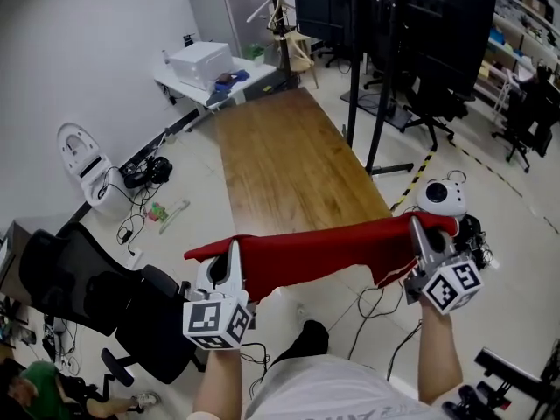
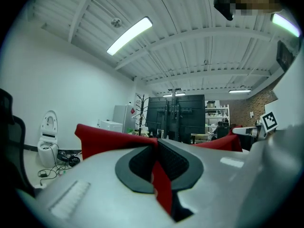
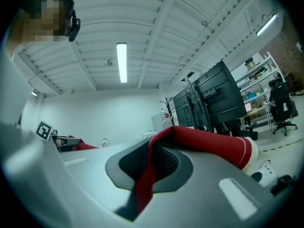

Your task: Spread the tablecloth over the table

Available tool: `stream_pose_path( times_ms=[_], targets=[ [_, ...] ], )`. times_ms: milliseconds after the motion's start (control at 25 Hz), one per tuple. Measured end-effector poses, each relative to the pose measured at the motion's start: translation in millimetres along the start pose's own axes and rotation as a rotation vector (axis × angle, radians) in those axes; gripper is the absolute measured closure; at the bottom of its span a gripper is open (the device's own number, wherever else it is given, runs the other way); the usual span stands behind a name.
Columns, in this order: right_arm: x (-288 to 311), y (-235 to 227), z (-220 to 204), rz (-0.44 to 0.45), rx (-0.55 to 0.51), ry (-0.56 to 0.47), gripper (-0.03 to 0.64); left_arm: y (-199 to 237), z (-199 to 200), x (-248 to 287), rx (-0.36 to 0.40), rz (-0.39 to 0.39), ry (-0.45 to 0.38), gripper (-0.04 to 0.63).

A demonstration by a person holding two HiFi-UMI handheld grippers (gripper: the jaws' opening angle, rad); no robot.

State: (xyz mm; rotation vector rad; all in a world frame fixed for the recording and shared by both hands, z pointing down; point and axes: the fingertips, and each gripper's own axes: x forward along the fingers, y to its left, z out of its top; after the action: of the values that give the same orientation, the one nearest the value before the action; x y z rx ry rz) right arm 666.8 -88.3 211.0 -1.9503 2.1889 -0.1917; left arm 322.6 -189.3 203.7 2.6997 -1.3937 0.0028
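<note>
- we have the left gripper [image 1: 234, 254] with its jaws pressed together on a corner of the red tablecloth [image 1: 324, 250]; a strip of red runs straight down between the pads in the left gripper view.
- same story on the right gripper [image 1: 418, 227]: jaws clamped on the cloth's other end, with red fabric bunched over the top of them and rolling off to the right.
- the cloth hangs in the air between the two sets of jaws as a narrow sagging band, with a flap drooping below just inside the right jaws.
- here is the relation that counts: the band's long axis runs side to side, from one pair of jaws to the other, while the wooden table [image 1: 289, 160] runs lengthwise away from both, ahead of the jaws.
- so cloth and table cross each other, and the near end of the table sits just past the cloth.
- neither hand is clearly nearer; the right looks a touch further forward.
- we judge the next move needs both grippers going forward together along the table so the cloth comes down square.
</note>
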Motion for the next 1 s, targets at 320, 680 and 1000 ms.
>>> stream_pose_path(
  times_ms=[320,680,1000],
  targets=[
    [93,-43,10,0.017,-0.02,-0.002,0.601,25,-7,88,-0.004,-0.016,-0.004,0.578],
    [213,-85,-2,0.042,0.012,0.084,0.601,73,-6,188,-0.014,0.015,0.031,0.578],
    [269,-99,-27,0.114,0.071,0.184,0.601,97,-1,221,0.004,0.085,0.044,0.578]
  ],
)
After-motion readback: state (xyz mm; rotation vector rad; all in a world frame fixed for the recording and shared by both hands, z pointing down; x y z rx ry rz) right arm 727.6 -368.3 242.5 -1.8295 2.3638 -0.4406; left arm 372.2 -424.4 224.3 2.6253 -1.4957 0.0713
